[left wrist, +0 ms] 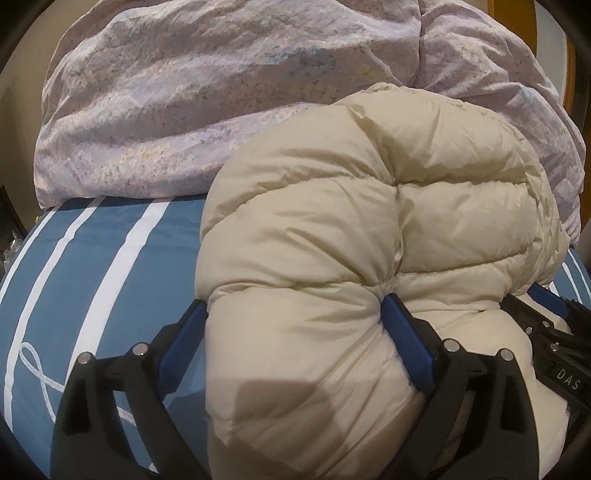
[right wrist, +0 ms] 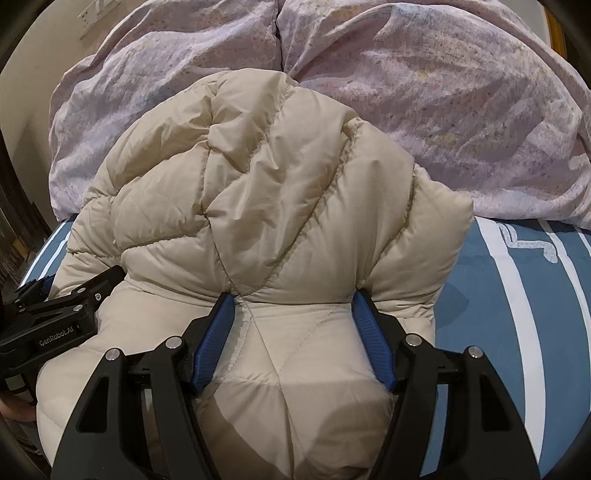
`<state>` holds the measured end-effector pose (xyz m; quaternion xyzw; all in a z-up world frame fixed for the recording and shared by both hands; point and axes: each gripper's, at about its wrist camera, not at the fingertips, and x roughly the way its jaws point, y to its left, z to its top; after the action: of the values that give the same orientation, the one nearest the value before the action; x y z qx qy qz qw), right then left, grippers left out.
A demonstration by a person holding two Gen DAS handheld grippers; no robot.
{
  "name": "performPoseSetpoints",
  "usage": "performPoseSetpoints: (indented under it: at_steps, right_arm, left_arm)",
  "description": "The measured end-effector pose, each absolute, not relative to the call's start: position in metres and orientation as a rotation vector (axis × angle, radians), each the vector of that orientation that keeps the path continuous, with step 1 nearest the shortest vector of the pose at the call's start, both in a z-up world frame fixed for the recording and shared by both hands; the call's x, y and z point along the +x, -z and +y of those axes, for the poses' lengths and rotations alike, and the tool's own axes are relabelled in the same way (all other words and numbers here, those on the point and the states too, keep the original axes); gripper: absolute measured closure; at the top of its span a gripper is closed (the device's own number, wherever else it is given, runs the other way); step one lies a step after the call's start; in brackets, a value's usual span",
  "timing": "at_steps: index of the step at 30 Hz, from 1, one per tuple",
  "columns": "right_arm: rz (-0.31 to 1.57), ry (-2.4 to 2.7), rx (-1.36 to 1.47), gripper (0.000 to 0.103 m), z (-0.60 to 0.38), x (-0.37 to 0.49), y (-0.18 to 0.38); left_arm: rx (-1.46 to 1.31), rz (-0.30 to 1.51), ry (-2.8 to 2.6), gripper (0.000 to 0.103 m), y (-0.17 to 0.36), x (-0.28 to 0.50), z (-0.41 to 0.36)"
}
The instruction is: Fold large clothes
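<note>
A cream quilted puffer jacket (left wrist: 369, 229) lies bunched on the blue striped bed; it also shows in the right wrist view (right wrist: 273, 206). My left gripper (left wrist: 295, 306) has its blue-padded jaws wide apart with a thick roll of the jacket bulging between them. My right gripper (right wrist: 293, 299) also stands wide, its jaws either side of a fold of the jacket. Each gripper shows in the other's view: the right one at the left wrist view's right edge (left wrist: 550, 314), the left one at the right wrist view's left edge (right wrist: 62, 302), both resting on the jacket.
A rumpled lilac floral duvet (left wrist: 207, 96) is heaped behind the jacket, also seen in the right wrist view (right wrist: 461, 110). The blue sheet with white stripes (left wrist: 92, 266) spreads left of the jacket and right of it (right wrist: 524, 295). A wall socket (right wrist: 98, 13) is at the upper left.
</note>
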<state>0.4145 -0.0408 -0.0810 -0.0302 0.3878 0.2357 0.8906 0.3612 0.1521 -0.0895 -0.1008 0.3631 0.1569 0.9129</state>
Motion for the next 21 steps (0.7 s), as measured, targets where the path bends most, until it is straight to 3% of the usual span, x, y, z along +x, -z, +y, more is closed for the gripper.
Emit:
performPoseSetpoints:
  at_steps: [7, 12, 21]
  right_arm:
    - [0.789, -0.490, -0.062, 0.033, -0.044, 0.409, 0.077]
    - [0.773, -0.437, -0.104, 0.012, -0.057, 0.378, 0.060]
    - [0.822, -0.421, -0.031, 0.003, -0.092, 0.319, 0.044]
  left_arm:
    - [-0.216, 0.713, -0.329, 0.007, 0.083, 0.348, 0.152]
    - [-0.253, 0.687, -0.310, 0.007, 0.069, 0.312, 0.149]
    - [-0.236, 0.623, -0.285, 0.005, 0.050, 0.223, 0.132]
